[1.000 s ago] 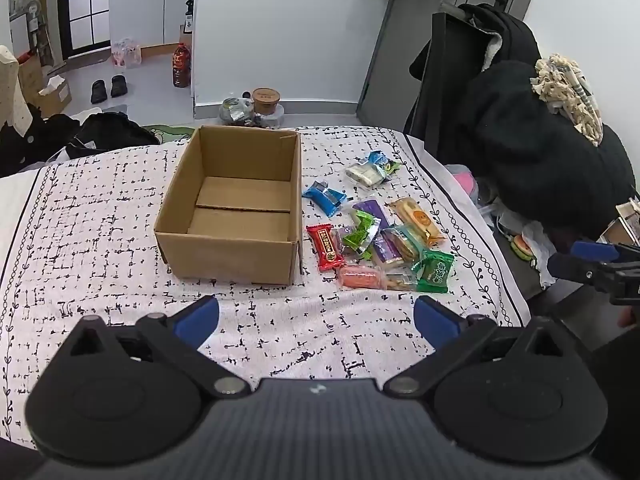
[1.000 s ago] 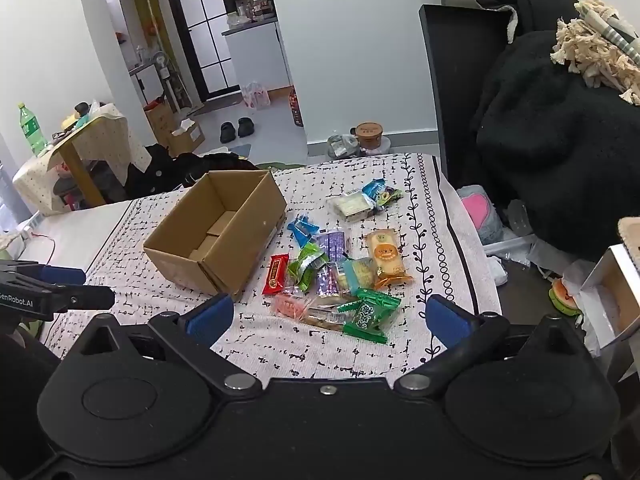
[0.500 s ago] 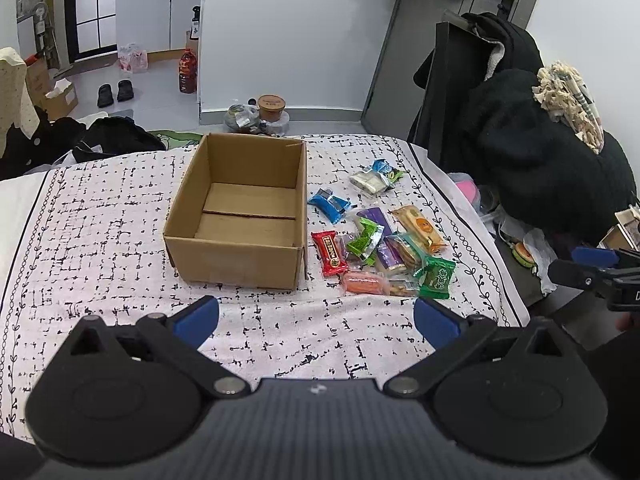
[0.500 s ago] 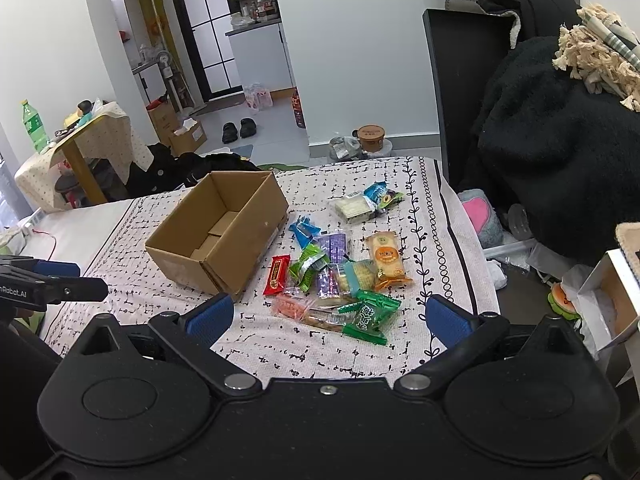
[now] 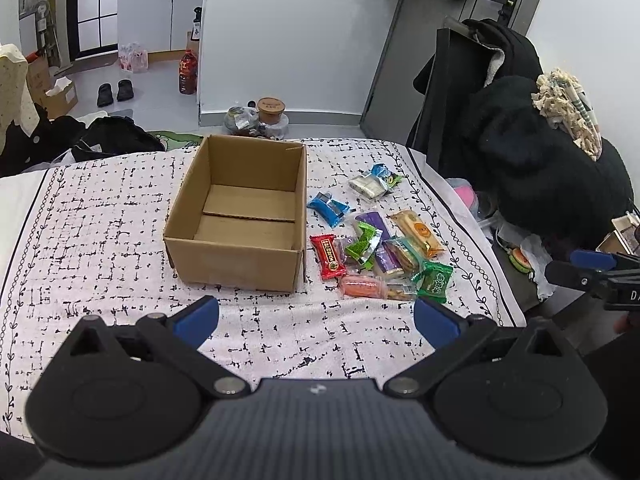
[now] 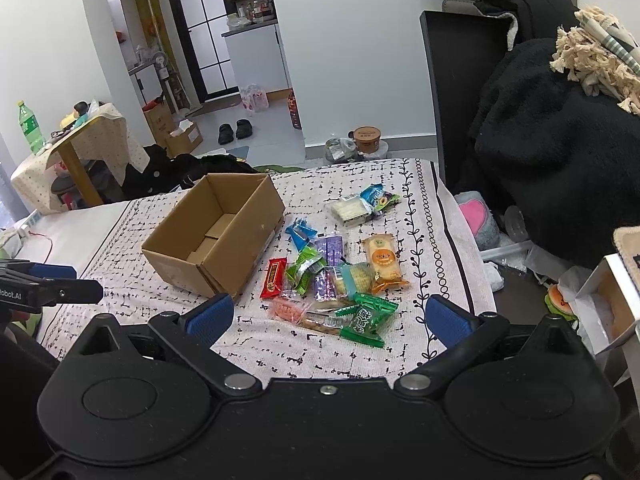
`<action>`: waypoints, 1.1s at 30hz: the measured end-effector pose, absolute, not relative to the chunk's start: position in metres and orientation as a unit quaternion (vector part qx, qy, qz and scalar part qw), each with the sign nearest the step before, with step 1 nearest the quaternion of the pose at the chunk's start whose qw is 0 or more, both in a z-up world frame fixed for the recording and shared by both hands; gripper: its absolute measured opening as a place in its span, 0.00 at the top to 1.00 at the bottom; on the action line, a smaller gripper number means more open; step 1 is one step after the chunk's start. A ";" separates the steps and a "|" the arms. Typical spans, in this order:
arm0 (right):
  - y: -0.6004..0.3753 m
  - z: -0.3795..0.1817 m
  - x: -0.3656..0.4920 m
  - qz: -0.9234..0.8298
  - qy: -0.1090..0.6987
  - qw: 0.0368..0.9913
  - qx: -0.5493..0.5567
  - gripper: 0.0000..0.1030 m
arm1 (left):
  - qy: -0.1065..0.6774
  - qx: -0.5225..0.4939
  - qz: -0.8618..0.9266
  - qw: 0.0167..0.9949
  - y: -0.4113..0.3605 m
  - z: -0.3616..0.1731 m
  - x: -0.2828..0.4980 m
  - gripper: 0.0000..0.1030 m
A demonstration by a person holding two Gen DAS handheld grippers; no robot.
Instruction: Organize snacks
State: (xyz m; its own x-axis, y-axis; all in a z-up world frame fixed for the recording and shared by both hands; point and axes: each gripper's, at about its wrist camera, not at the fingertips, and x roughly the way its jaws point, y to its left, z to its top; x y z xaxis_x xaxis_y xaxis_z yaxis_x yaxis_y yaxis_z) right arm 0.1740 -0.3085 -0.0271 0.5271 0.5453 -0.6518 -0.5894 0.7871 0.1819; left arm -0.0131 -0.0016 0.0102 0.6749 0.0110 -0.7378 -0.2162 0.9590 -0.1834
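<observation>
An empty open cardboard box (image 5: pixel 240 216) (image 6: pixel 216 236) sits on a patterned cloth. To its right lies a pile of wrapped snacks, among them a red bar (image 5: pixel 328 256) (image 6: pixel 273 278), a green packet (image 5: pixel 435 281) (image 6: pixel 366 320), an orange biscuit pack (image 5: pixel 418 232) (image 6: pixel 384 260) and a blue packet (image 5: pixel 329 208). My left gripper (image 5: pixel 316 320) is open and empty, near the cloth's front edge. My right gripper (image 6: pixel 328 314) is open and empty, just short of the green packet.
The cloth-covered surface (image 5: pixel 80 216) ends at the right in a drop to the floor. A black chair piled with dark clothes (image 5: pixel 540 160) stands to the right. Bags, a cup and a bottle (image 5: pixel 188 72) sit on the floor behind.
Both grippers have moved forward a little toward the box and snacks. Their jaws stay open. Nothing on the cloth has moved.
</observation>
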 end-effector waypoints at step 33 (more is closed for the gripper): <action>-0.310 -0.026 0.173 0.330 0.355 0.874 -0.026 0.00 | 0.392 -0.132 0.066 0.908 -0.003 0.015 -0.017 0.00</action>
State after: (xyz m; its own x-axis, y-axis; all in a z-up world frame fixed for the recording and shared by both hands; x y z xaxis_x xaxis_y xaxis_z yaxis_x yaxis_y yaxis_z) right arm 0.1729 -0.3097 -0.0257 0.5300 0.5583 -0.6383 -0.5957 0.7808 0.1883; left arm -0.0166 -0.0027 0.0151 0.6841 0.0170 -0.7292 -0.2245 0.9561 -0.1882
